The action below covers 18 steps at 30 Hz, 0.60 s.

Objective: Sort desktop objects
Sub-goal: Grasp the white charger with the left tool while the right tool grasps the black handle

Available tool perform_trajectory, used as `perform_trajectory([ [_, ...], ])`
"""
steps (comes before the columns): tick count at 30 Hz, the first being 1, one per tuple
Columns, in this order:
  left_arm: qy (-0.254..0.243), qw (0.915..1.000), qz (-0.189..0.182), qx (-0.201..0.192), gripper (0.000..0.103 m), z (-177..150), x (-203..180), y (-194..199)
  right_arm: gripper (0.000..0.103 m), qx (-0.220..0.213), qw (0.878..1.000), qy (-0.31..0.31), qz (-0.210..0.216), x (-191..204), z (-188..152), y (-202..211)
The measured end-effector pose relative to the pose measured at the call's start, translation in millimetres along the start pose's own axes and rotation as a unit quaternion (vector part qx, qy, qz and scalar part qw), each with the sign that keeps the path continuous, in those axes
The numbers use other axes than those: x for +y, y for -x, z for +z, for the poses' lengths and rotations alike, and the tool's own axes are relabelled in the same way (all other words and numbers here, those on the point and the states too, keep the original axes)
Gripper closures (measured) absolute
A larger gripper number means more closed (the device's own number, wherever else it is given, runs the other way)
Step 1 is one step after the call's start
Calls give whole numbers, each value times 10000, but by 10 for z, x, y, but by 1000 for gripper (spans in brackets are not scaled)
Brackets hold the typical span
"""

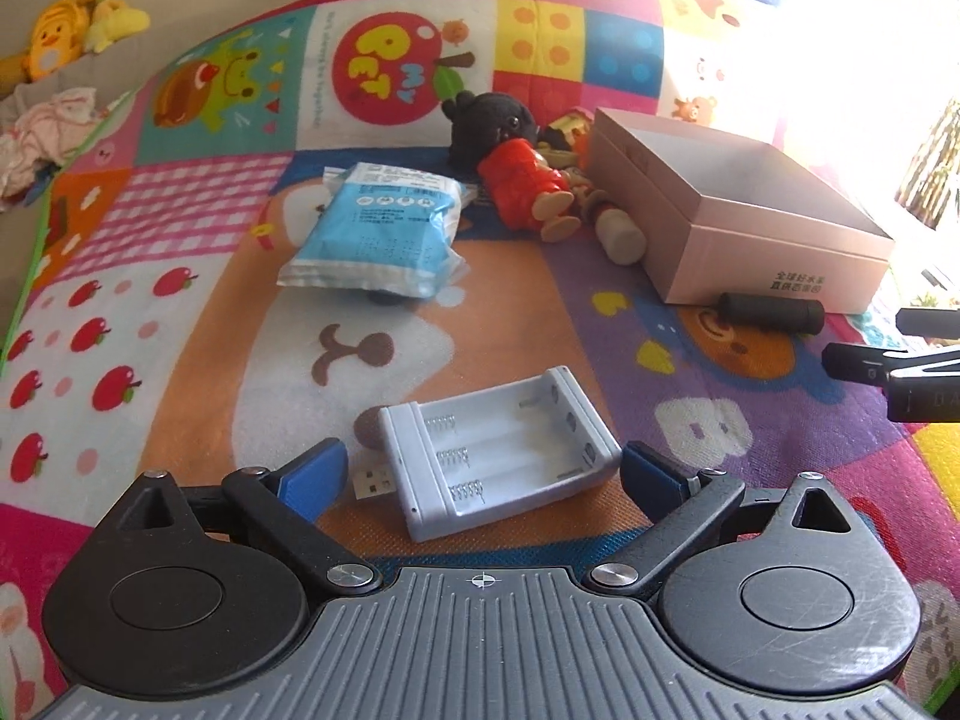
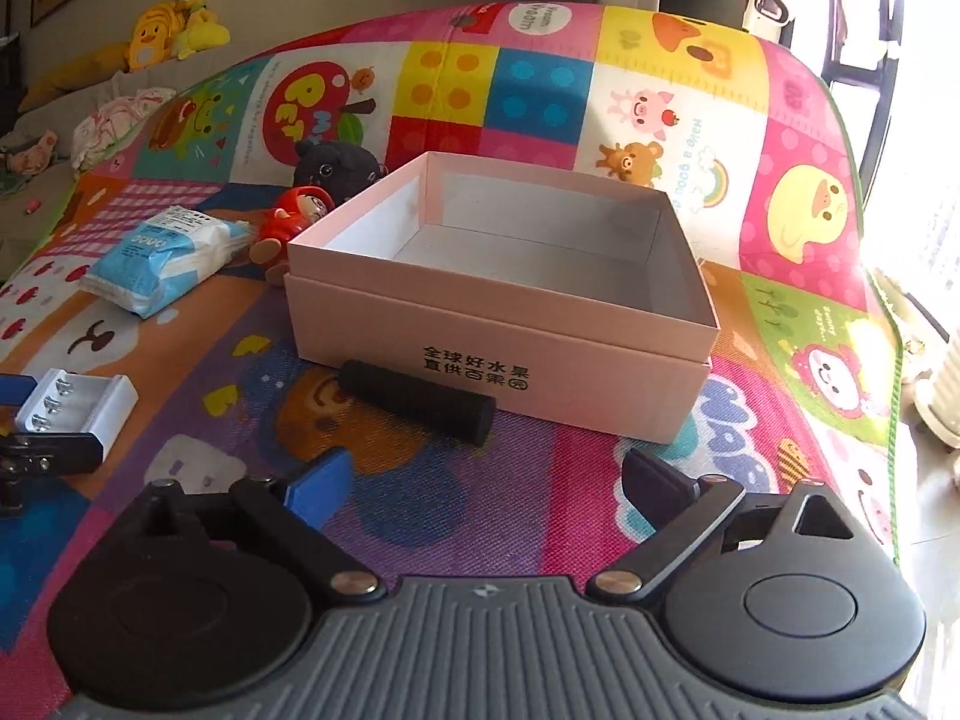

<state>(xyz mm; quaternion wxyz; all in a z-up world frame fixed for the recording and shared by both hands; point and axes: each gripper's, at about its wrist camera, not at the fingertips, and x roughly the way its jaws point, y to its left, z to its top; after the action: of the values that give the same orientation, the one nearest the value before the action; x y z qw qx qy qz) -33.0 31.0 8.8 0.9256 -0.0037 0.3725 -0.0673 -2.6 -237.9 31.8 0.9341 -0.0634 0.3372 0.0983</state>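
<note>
A white battery charger with a USB plug lies flat on the play mat, between the blue fingertips of my open left gripper; the pads stand clear of its sides. In the right wrist view the charger shows at the left edge. My right gripper is open and empty, just short of a black cylinder that lies against the front wall of an open pink box. The box is empty inside. In the left wrist view the right gripper shows at the right edge, near the cylinder.
A blue tissue pack, a black plush, a red toy figure and wooden toy pieces lie left of the box. The colourful play mat covers the surface. Yellow plush toys sit beyond it.
</note>
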Motion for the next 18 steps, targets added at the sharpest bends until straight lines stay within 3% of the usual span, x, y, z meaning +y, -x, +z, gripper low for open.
perform_trajectory([
  [3, 56, 10000, -77, -16, 2, -48, 13, 62, 5, 183, 9995, -235, 136, 162, 75, -140],
  [10, 143, 9999, -38, -84, 0, -180, 23, 177, 5, 502, 9967, -637, -22, 357, 253, -514],
  [14, 287, 9995, 10, -112, 0, -128, 34, 130, 28, 390, 9980, -492, -81, 371, 274, -517],
  [18, 390, 9991, 107, -140, 0, -43, -28, 29, 29, 396, 9987, -320, 76, 336, 236, -446],
])
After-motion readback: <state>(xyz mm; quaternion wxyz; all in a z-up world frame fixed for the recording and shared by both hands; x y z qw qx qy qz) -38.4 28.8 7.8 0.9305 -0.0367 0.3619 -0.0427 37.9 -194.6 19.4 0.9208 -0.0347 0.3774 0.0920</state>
